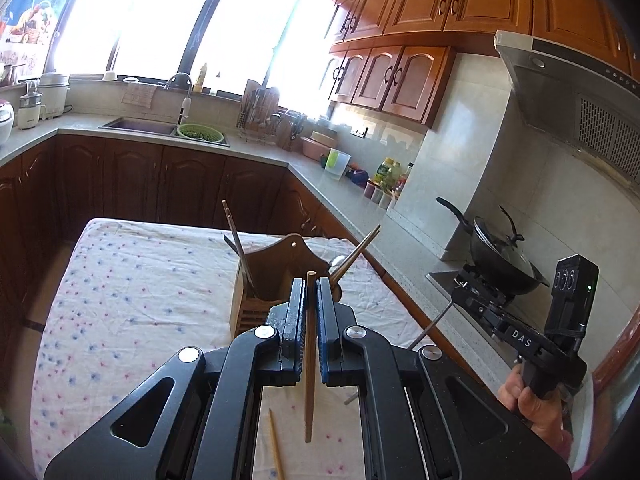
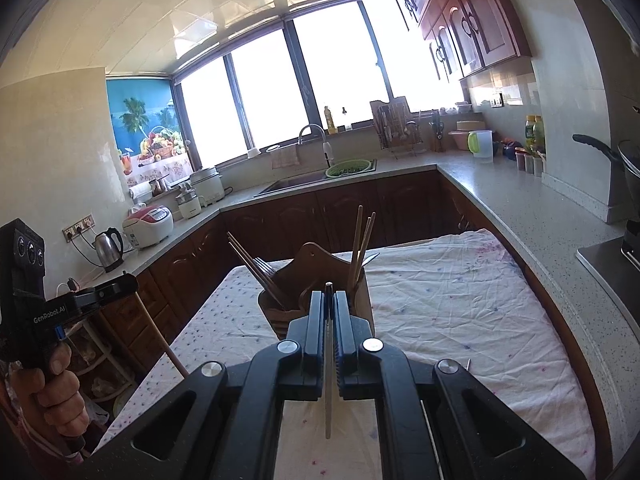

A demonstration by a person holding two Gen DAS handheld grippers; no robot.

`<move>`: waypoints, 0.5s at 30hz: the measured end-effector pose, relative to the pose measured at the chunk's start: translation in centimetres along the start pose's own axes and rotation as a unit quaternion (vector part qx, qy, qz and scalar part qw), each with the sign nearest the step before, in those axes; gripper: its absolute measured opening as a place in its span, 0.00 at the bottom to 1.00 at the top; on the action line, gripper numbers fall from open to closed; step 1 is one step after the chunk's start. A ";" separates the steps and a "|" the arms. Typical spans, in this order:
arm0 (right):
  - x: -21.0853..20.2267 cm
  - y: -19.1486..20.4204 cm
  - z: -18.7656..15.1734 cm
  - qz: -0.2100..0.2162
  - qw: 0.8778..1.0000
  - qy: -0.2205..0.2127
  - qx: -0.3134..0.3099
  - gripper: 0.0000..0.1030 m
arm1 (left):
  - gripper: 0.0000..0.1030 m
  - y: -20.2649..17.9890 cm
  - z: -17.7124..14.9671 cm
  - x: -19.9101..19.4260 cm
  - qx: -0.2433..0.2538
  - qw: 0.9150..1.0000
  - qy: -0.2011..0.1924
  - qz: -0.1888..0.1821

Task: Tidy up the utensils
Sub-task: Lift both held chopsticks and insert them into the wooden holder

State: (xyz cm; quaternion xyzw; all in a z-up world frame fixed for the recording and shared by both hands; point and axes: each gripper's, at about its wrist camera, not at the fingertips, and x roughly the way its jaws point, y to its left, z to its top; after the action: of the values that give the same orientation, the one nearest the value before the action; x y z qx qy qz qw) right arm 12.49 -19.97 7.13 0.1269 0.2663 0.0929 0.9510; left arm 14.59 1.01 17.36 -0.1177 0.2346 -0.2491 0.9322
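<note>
Left gripper point(image 1: 309, 292) is clamped on a wooden chopstick point(image 1: 309, 360) just short of the wooden holder point(image 1: 276, 276) on the flowered cloth point(image 1: 140, 288), while the right gripper point(image 2: 329, 304) pinches a thin metal utensil point(image 2: 328, 400) beside it.

both wrist views look closely along their fingers point(image 1: 326, 308), sharing the wooden holder point(image 2: 316, 272)

Both tongs were closed and tilted slightly down; the left tongs point(image 1: 309, 292) gripped a chopstick point(image 1: 310, 360), the right tongs point(image 2: 329, 304) a thin utensil point(image 2: 328, 380).
</note>
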 end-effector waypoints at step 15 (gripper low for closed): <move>2.6 0.8 7.1 -0.002 0.998 -0.065 -0.016 0.04 | 0.04 -0.3 8.5 2.1 0.037 0.995 -0.086 0.033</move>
State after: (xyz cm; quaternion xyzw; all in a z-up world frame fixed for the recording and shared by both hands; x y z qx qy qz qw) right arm 18.40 -19.89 11.99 0.1169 0.2027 0.0868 0.9684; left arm 20.33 0.55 24.00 -0.0967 0.1482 -0.2159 0.9602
